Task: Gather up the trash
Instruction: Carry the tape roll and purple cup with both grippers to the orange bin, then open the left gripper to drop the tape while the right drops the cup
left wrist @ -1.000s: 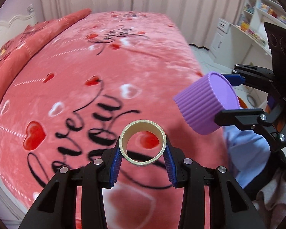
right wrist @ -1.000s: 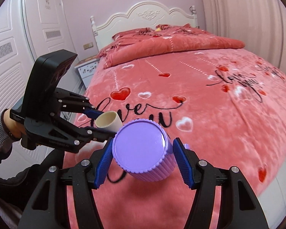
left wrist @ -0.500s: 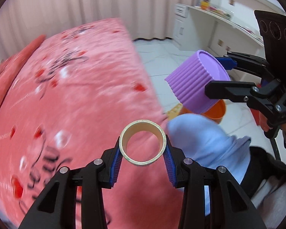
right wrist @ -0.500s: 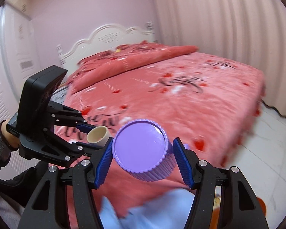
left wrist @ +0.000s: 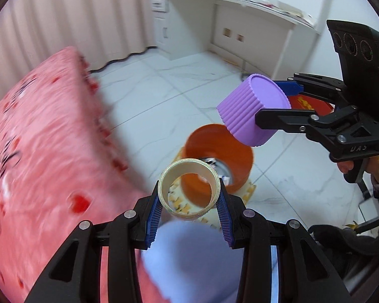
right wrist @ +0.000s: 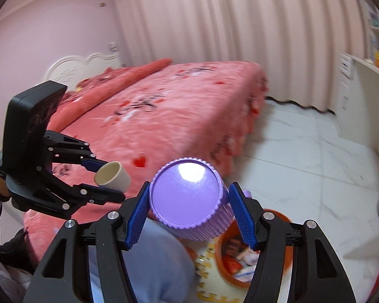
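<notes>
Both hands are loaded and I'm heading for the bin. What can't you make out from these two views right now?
- Orange bin contents: left wrist view, blocked by the cardboard ring; right wrist view, blurred and half hidden by the right gripper.
- Bin rim: partly covered by the purple cap.
- Bedspread: motion-blurred, so any leftover trash is unreadable.
- Floor near the bin: hidden by the blue knee.

We read "UAS" embossed on the black body of the right gripper; script on the pink bedspread is too blurred to read.
</notes>
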